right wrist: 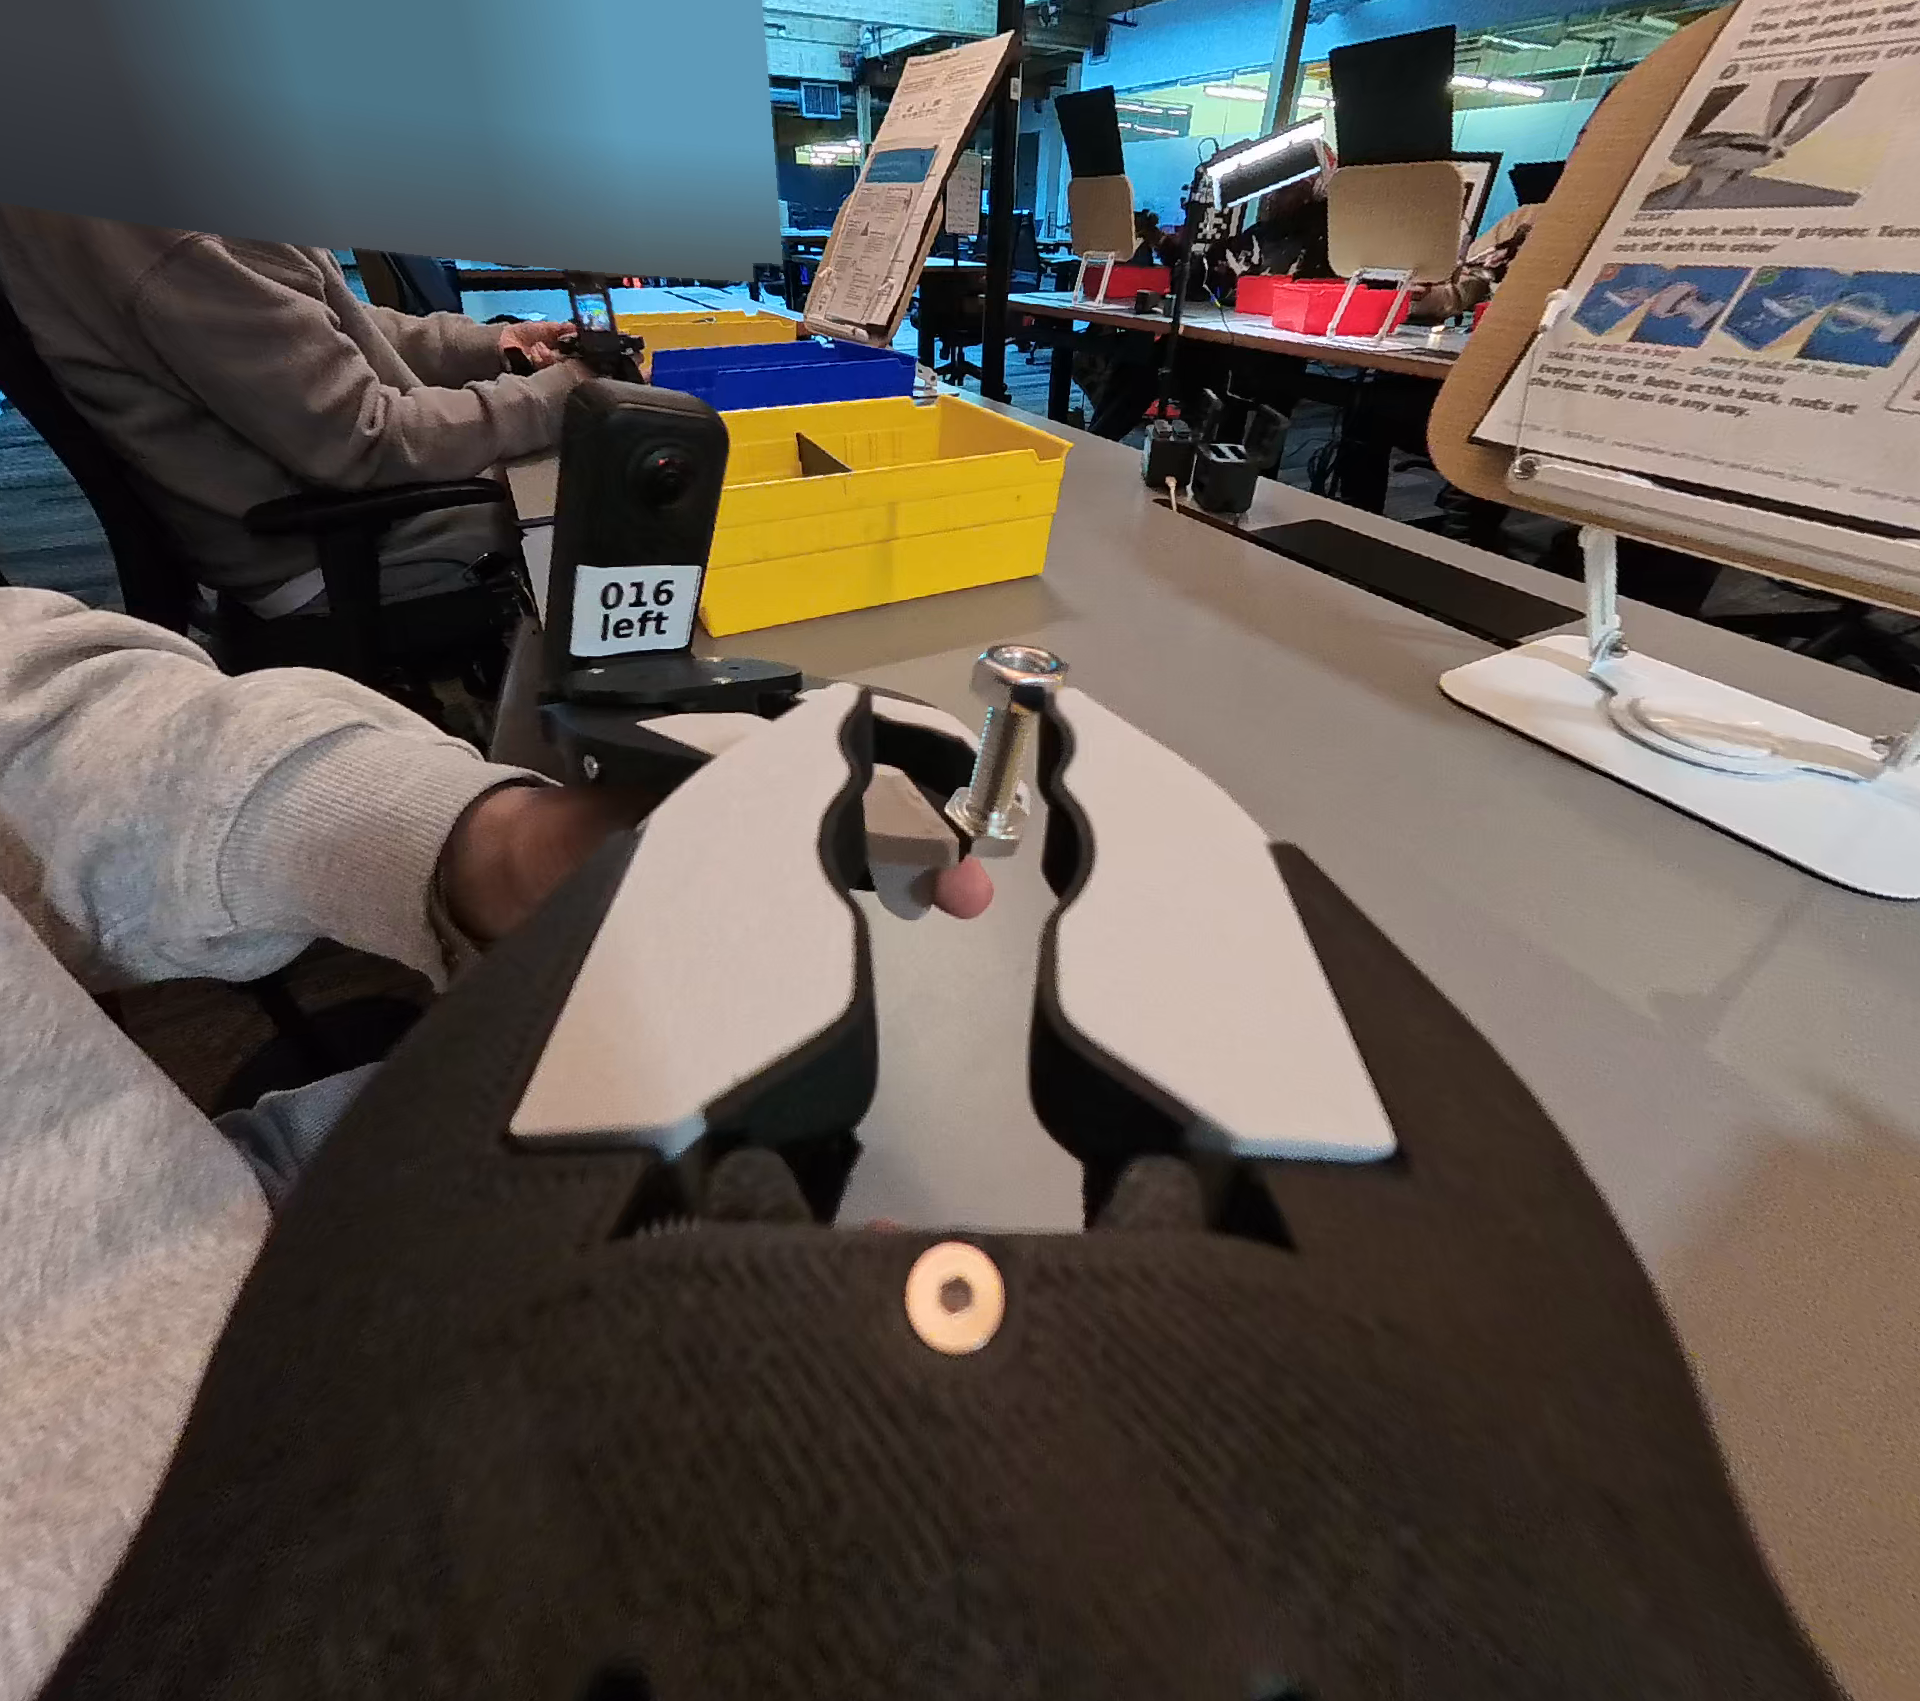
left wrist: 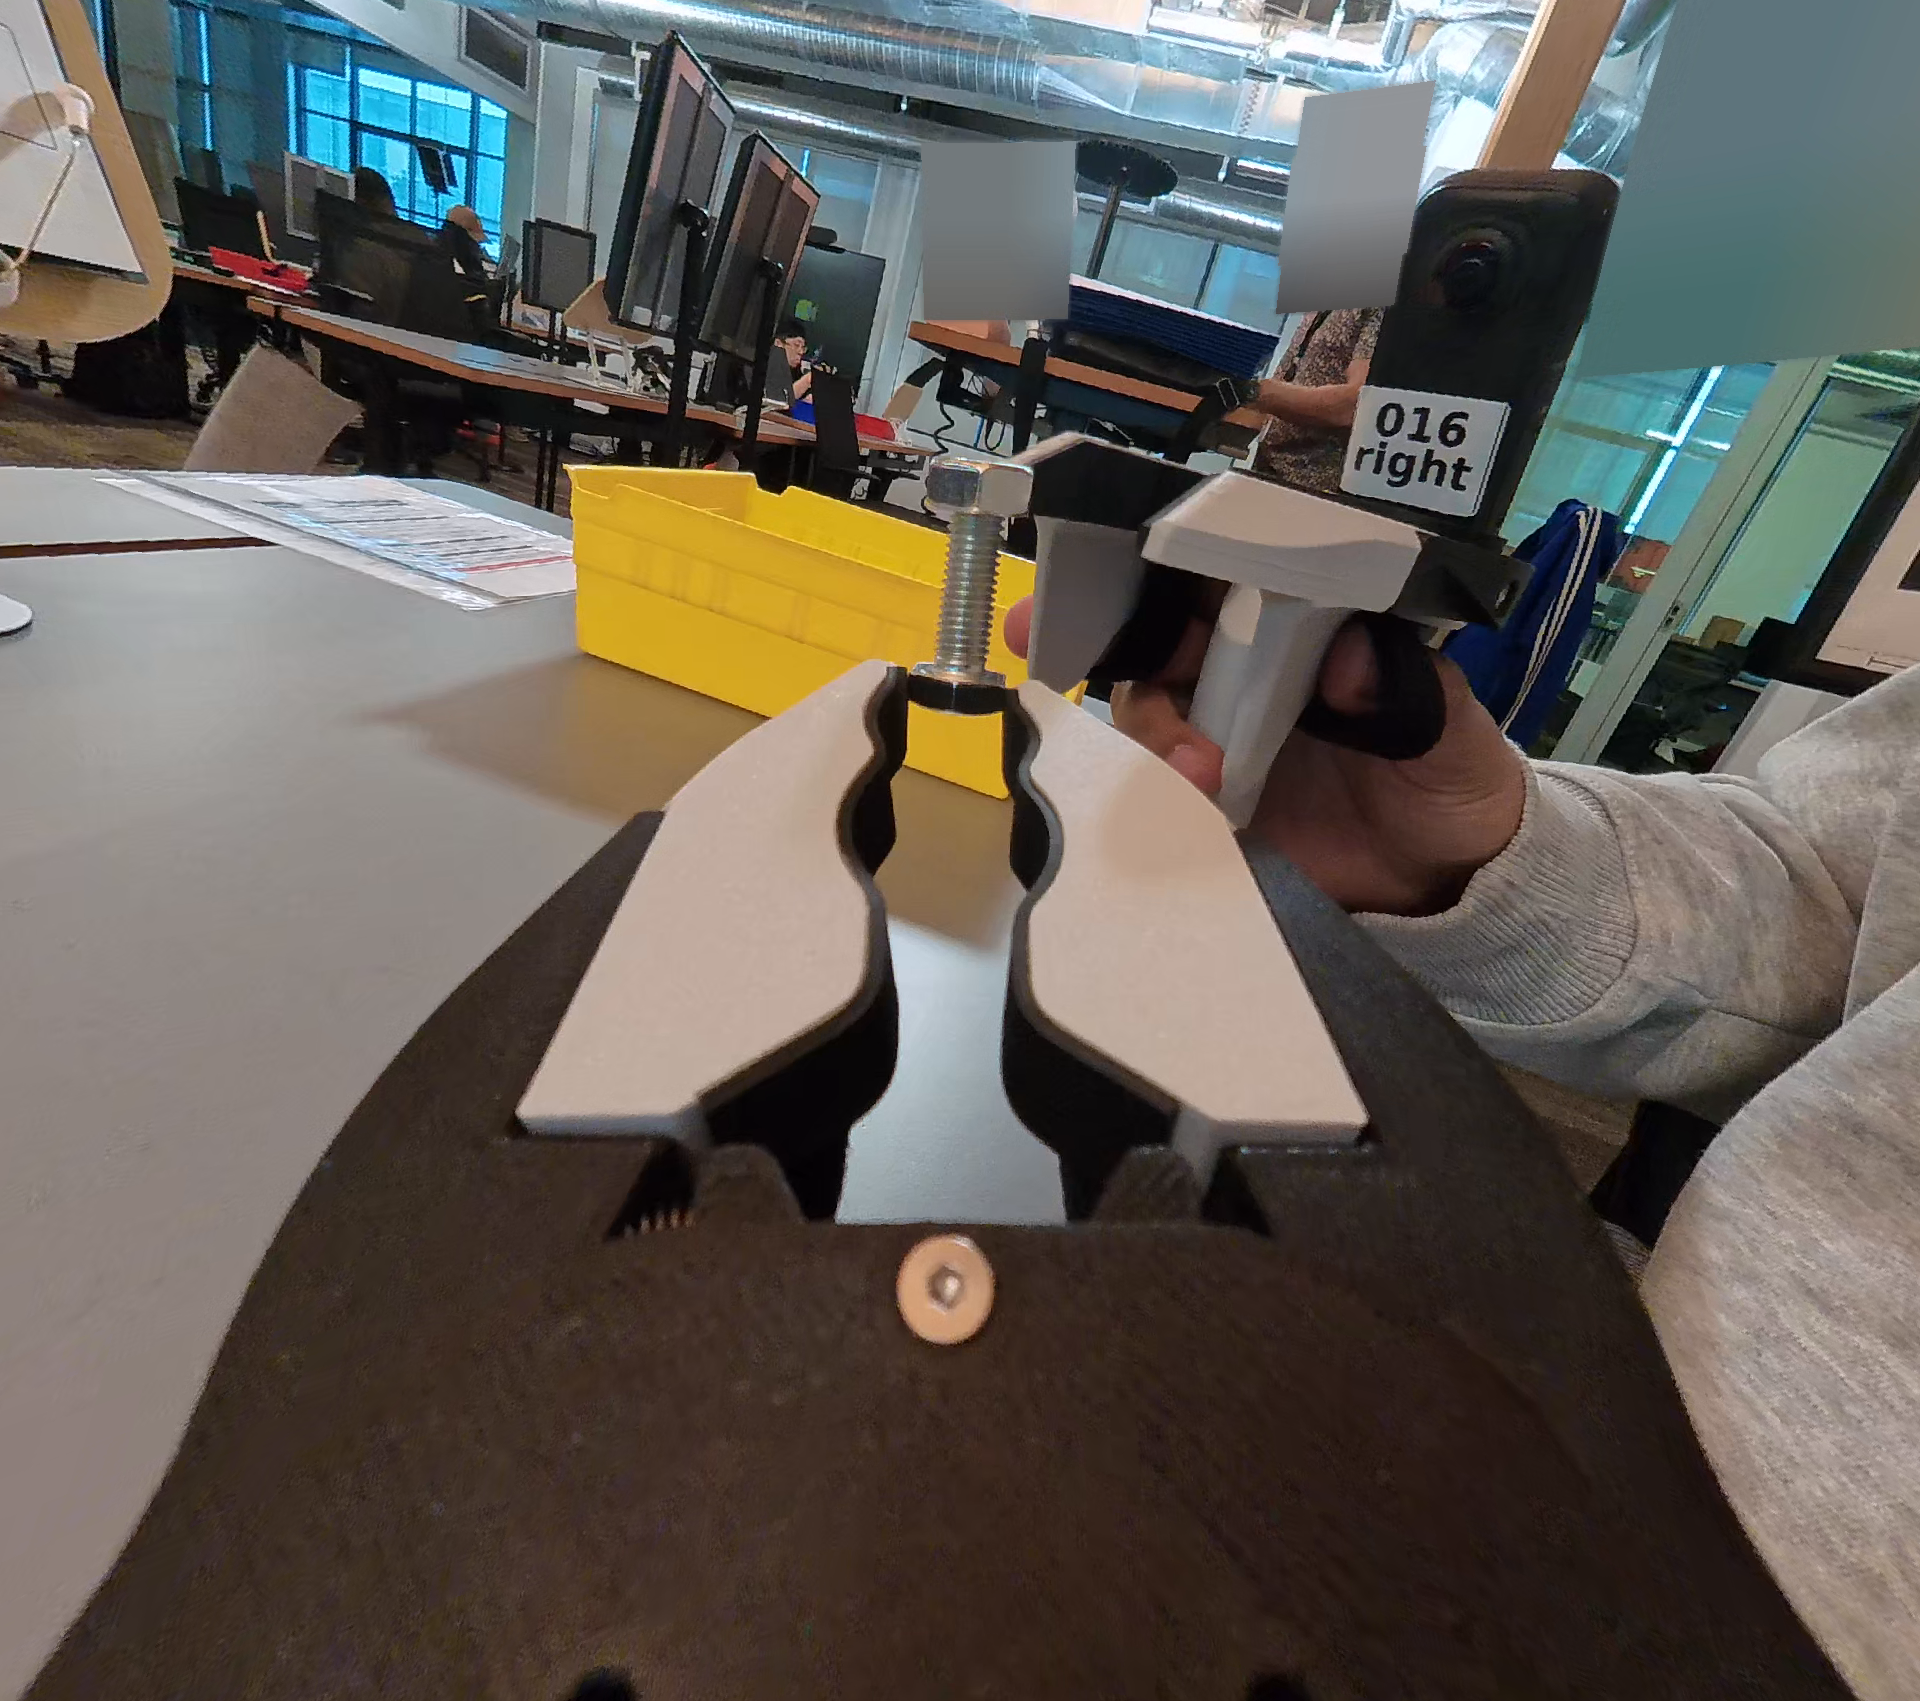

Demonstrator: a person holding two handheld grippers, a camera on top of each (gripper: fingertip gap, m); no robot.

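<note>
A steel bolt (left wrist: pixel 966 586) stands upright above the grey table (left wrist: pixel 260 820). My left gripper (left wrist: pixel 956 701) is shut on the bolt's lower hex end. A hex nut (left wrist: pixel 971 488) sits at the bolt's top. My right gripper (left wrist: pixel 1039 498) comes in from the right, level with that nut. In the right wrist view the bolt (right wrist: pixel 1003 752) leans between my right gripper's (right wrist: pixel 956 706) tips. The nut (right wrist: pixel 1018 669) lies against the right finger, with a gap to the left one. The left gripper's fingertip (right wrist: pixel 909 830) holds the bolt's bottom.
A yellow bin (left wrist: pixel 727 571) stands just behind the bolt and also shows in the right wrist view (right wrist: pixel 883 529), with a blue bin (right wrist: pixel 779 373) behind it. An instruction board on a white stand (right wrist: pixel 1662 747) is at the right. A laminated sheet (left wrist: pixel 364 519) lies far left.
</note>
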